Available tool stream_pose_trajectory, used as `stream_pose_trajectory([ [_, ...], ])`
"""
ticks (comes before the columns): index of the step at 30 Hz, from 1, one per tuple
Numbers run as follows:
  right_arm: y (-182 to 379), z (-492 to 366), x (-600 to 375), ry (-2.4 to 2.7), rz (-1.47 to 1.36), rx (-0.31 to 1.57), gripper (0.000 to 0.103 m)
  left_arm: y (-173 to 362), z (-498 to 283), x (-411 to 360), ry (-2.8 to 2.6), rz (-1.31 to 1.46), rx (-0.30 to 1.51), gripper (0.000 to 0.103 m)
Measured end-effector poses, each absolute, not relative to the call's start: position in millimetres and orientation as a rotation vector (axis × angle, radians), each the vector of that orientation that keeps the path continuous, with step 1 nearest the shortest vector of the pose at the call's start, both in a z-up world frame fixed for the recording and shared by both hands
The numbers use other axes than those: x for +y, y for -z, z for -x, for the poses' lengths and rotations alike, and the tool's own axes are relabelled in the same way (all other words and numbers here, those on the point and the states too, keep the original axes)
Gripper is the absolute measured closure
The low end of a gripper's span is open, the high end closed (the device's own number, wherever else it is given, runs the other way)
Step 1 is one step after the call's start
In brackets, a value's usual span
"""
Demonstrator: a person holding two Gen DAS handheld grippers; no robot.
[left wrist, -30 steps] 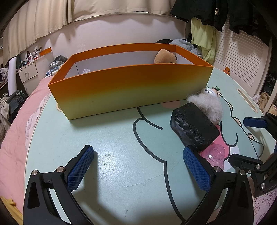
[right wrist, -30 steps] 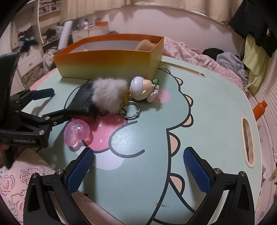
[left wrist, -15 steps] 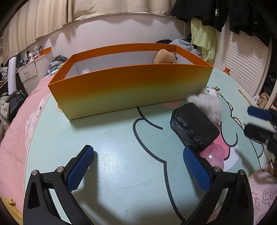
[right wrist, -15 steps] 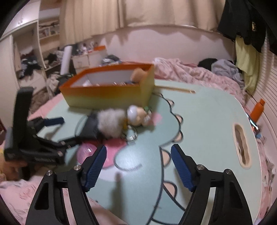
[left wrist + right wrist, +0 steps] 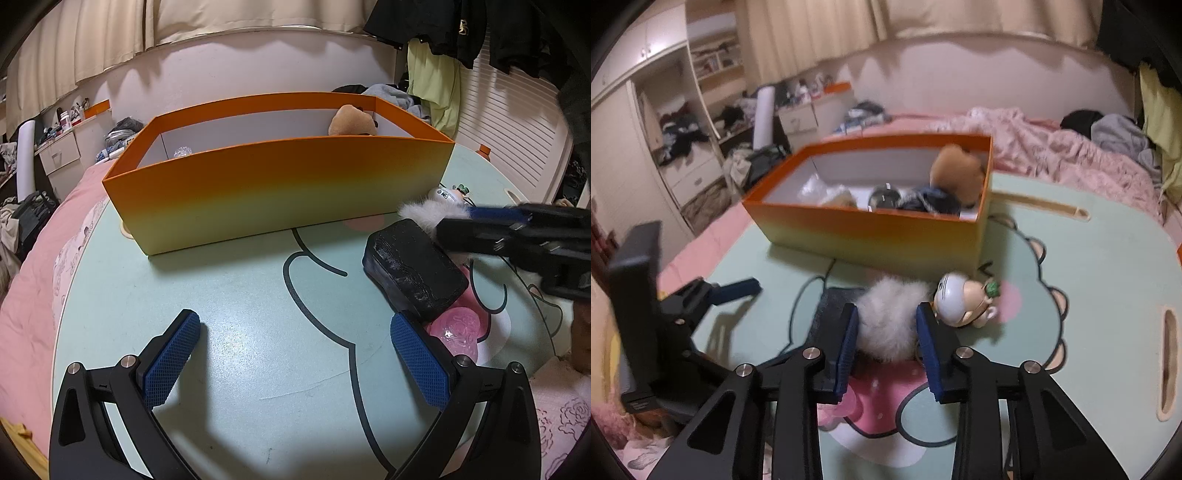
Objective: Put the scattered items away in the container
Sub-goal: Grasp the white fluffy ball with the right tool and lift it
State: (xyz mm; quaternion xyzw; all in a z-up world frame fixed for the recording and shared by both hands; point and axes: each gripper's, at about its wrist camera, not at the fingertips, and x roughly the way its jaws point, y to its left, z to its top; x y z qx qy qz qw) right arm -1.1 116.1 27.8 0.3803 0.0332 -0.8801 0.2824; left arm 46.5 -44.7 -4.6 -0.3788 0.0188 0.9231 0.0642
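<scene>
Right hand-held gripper (image 5: pixel 888 336) down over the white pompom (image 5: pixel 892 317), one blue pad on each side of the fluff, jaws closing. The pads look to be at the fur's edges; whether they already press it I cannot tell for sure, but the fluff fills the gap. The view is blurred.

The pompom lies on the worktop (image 5: pixel 240 295), half over a black pouch (image 5: pixel 413 273). A small figure (image 5: pixel 964 302) with a white cap sits touching the pompom's right side; a ring shows just under the right pad.

A pink clear ball (image 5: pixel 458 332) lies beside the pouch's near end, just past the left hand-held gripper's right finger.

Left hand-held gripper (image 5: pixel 295 350) hangs over bare worktop, jaws spread wide, nothing between them.

The orange box (image 5: pixel 280 192) stands on the worktop beyond the loose things, open at the top. Inside: a tan plush (image 5: pixel 956 173) at the right end, a dark round thing and some dark fabric near it, pale items to the left, too blurred to name. A clear ball (image 5: pixel 183 152) peeks above the near wall at the left end in the left wrist view.

The worktop is pale green with a cartoon drawing and lies on a bed with pink bedding (image 5: pixel 1052 147).
</scene>
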Motion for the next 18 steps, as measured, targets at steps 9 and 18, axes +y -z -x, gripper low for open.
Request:
stream_pose_trajectory([
  [9,-19.0,0.0,121.9,2.409,-1.024,0.103,0.083,4.7,-46.7,-44.6,-2.787,1.143,0.056,0.001],
  [18,-43.2,-48.2,169.0,2.426,-0.712,-0.093,0.083,4.8,-46.6,-43.4,-2.787,1.144,0.055,0.000],
])
